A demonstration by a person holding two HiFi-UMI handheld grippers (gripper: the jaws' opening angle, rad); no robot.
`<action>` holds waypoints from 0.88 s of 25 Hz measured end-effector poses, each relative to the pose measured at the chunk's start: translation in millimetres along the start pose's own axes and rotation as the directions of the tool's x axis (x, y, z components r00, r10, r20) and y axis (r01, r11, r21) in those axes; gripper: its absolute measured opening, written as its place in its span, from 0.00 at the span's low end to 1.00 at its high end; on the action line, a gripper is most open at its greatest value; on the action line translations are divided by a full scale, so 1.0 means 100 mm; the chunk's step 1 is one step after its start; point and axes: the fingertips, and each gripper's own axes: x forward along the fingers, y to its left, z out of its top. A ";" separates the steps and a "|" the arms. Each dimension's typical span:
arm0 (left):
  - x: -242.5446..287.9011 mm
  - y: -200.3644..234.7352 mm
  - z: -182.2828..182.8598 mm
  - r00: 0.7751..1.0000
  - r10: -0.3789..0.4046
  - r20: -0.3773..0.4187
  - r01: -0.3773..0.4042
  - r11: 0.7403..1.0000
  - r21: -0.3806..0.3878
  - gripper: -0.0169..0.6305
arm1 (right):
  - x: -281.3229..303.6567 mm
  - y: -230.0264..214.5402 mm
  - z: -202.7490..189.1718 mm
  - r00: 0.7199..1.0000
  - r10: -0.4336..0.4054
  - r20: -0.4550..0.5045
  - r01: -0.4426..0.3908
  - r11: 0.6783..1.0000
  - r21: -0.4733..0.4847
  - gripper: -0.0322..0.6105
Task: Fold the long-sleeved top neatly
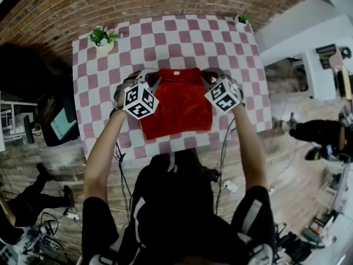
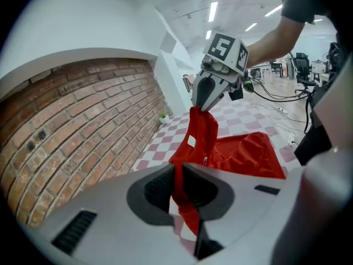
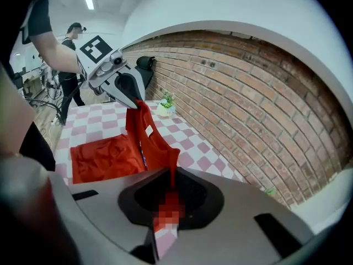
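Head view shows the checked tabletop filling the middle of the scene, with the red top lying at its centre, nearer the person than the far edge. The top already looks gathered into a rough rectangle with no sleeves hanging out, so I judge the sleeve folds done and the lengthwise fold in hand. Its near part rests flat on the tabletop, while its far edge, the collar end with a small white label, is raised off the surface. The left tongs are clamped on the left corner of that raised edge and the right tongs on the right corner. Each gripper view shows a pinch of red cloth squeezed between nearly closed jaws, with the fabric stretched taut between the two grips. The next move likely calls for carrying both corners level and together toward the person. The collar edge would then be laid over the near hem with the sides lined up before the tongs let go. An uneven pull could skew the fold. At the far left corner of the tabletop stands a small pale pot holding a leafy green plant. A second pot at the far right corner also carries something green, too small to make out further.
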 end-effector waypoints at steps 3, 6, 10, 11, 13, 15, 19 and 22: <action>-0.17 -0.23 0.05 1.000 0.012 0.021 -0.011 1.000 -0.014 0.09 | -0.20 0.23 -0.11 1.000 -0.006 0.010 0.005 1.000 0.021 0.10; -0.31 -0.42 0.07 0.999 0.026 0.038 -0.024 0.998 -0.053 0.09 | -0.33 0.44 -0.19 1.000 0.000 0.015 0.000 1.000 0.023 0.10; -0.50 -0.68 0.12 0.998 0.051 0.041 -0.047 0.996 -0.079 0.09 | -0.51 0.67 -0.31 0.999 0.013 0.051 -0.014 1.000 0.024 0.10; -0.54 -0.76 0.13 0.997 0.061 0.038 -0.058 0.996 -0.075 0.09 | -0.54 0.73 -0.35 0.998 0.017 0.059 -0.018 1.000 0.023 0.10; -0.62 -0.92 0.13 0.996 0.087 0.028 -0.086 0.995 -0.058 0.09 | -0.59 0.85 -0.43 0.998 0.025 0.065 -0.027 0.999 0.022 0.10; -0.66 -1.09 0.11 0.993 0.114 0.014 -0.113 0.992 -0.048 0.09 | -0.64 0.99 -0.51 0.997 0.036 0.067 -0.037 0.999 0.019 0.10; -0.69 -1.47 0.02 0.987 0.158 -0.015 -0.159 0.984 -0.076 0.09 | -0.69 1.30 -0.75 0.995 0.063 0.080 -0.063 0.998 -0.006 0.10; -0.65 -1.78 -0.13 0.984 0.173 -0.043 -0.177 0.978 -0.109 0.09 | -0.67 1.55 -0.98 0.993 0.098 0.067 -0.097 0.995 -0.012 0.10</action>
